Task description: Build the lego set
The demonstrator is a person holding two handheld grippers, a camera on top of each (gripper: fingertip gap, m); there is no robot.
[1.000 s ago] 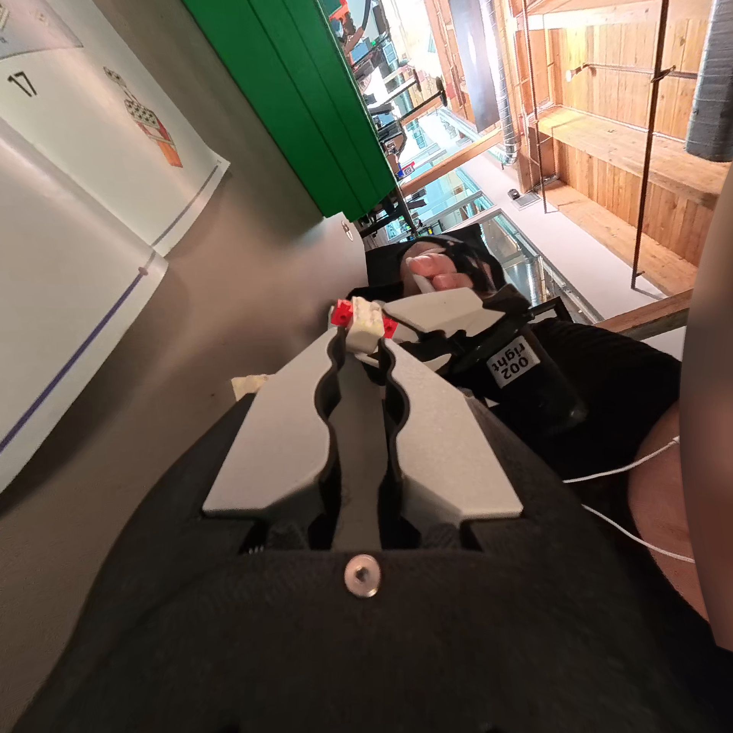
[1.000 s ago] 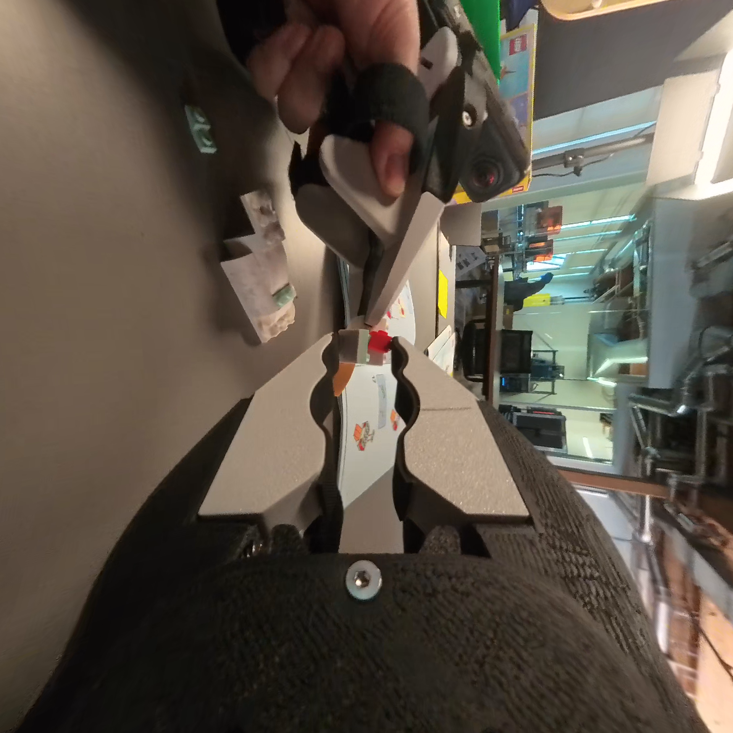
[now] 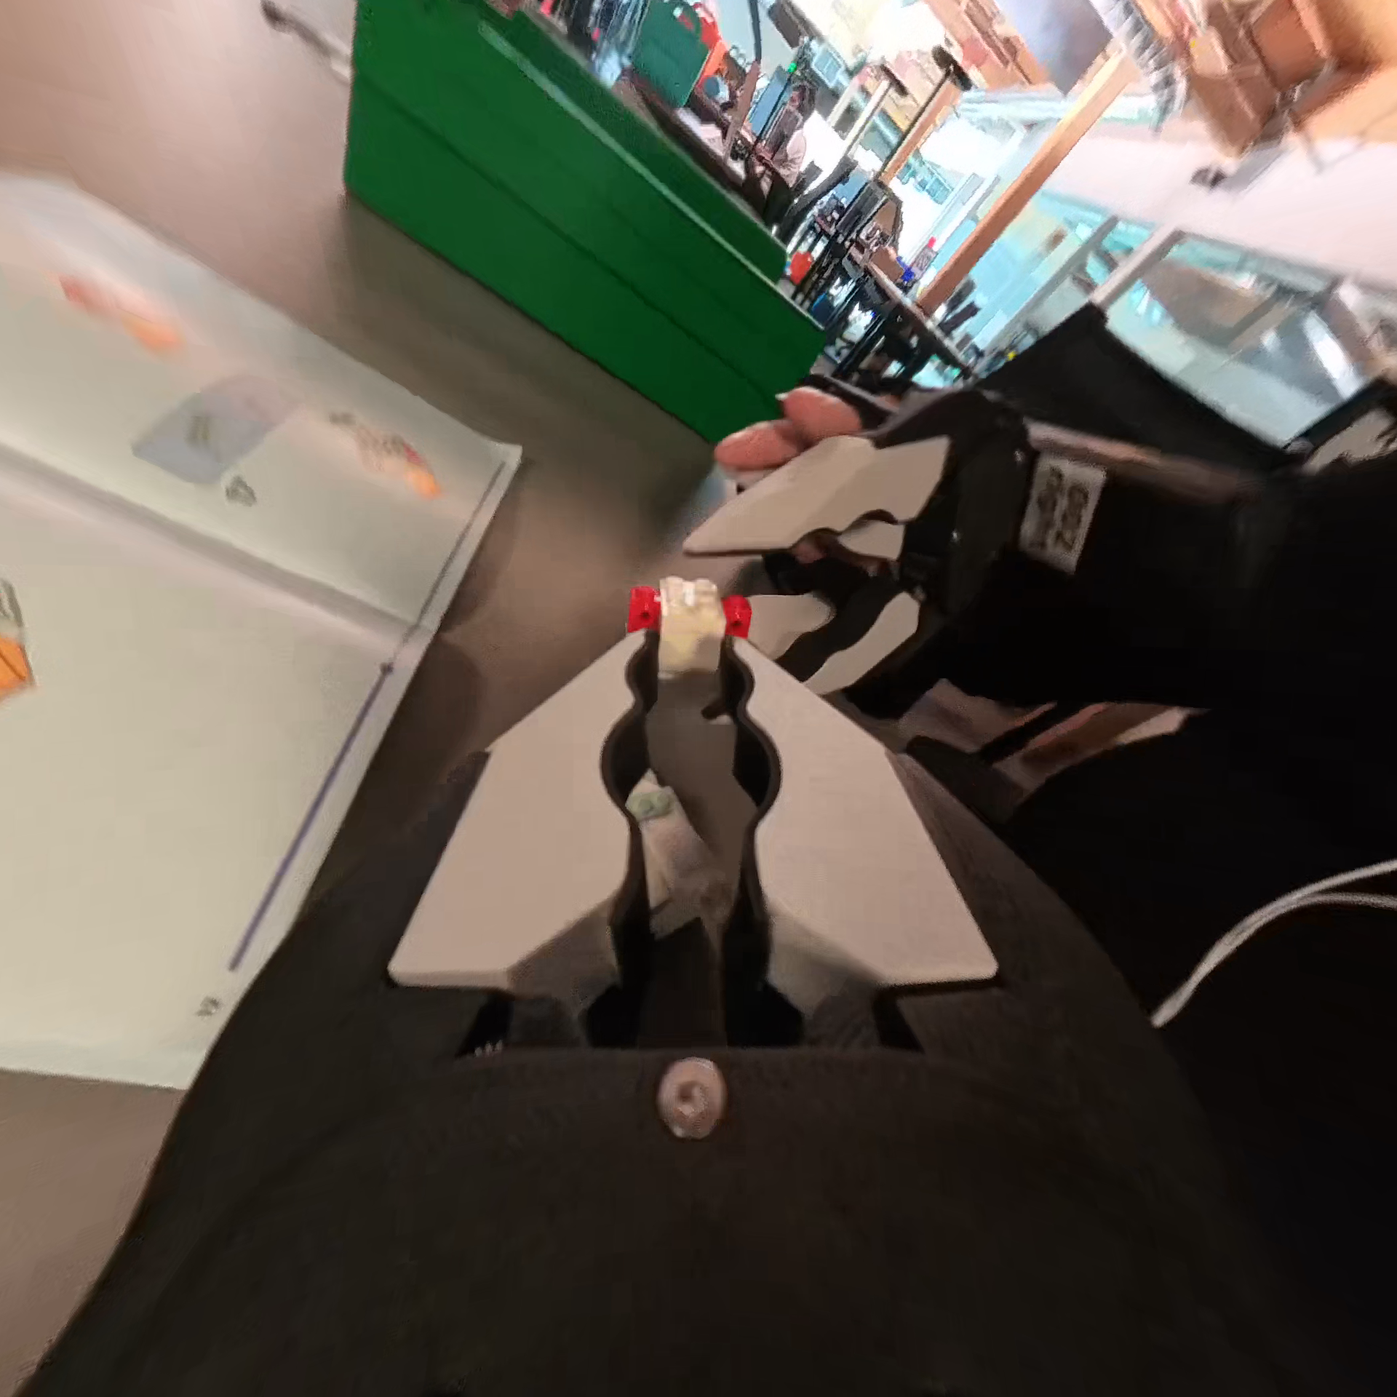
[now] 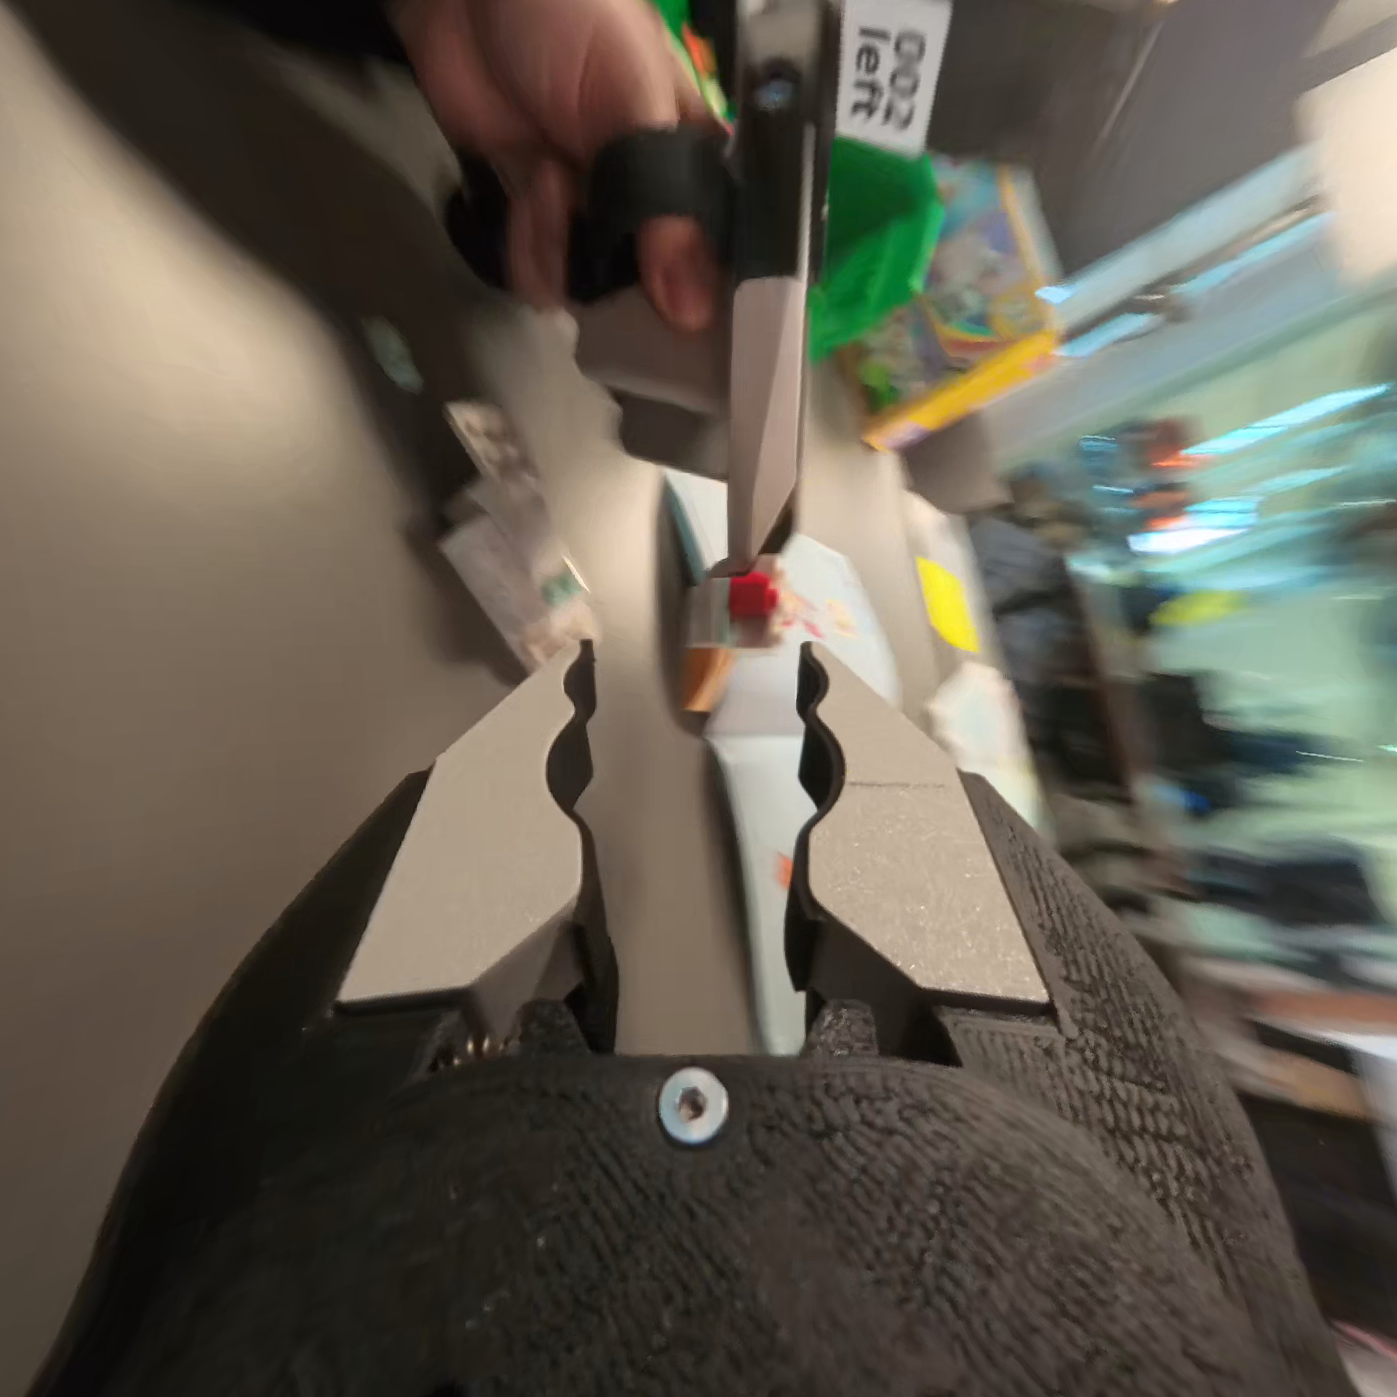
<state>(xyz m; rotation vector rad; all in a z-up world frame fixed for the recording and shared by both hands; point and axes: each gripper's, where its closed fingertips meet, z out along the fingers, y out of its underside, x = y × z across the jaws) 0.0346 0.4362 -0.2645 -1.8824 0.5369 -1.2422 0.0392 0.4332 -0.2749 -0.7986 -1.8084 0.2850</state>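
Left gripper [image 3: 686, 642] pinching a small lego assembly [image 3: 686, 624] at the very fingertips: white block clamped between the jaws, one red piece jutting out past each side. In the right wrist view, same assembly [image 4: 744, 605] hanging under the left gripper's closed tips [image 4: 760, 529], red stud facing the camera, an orange part below it, blurred by motion.

Right gripper [image 4: 695, 658] with jaws spread wide, nothing between them; assembly just ahead of the gap, apart from both fingers [image 4: 491, 831]. From the left wrist view, right gripper [image 3: 756, 574] off to the right of the left jaws and slightly beyond, fingers parted, upper one near the assembly but not touching.

Left of the left jaws, open instruction booklet [image 3: 189, 642] flat on the grey table [image 3: 574, 469]. Beyond it, a green bin [image 3: 544, 219]. Behind and below the left jaws, clear plastic bags of parts [image 3: 665, 839], seen through the gap; same bags [image 4: 514, 574] left of the right jaws. Colourful set box [image 4: 975, 302] far ahead, right of the left gripper.
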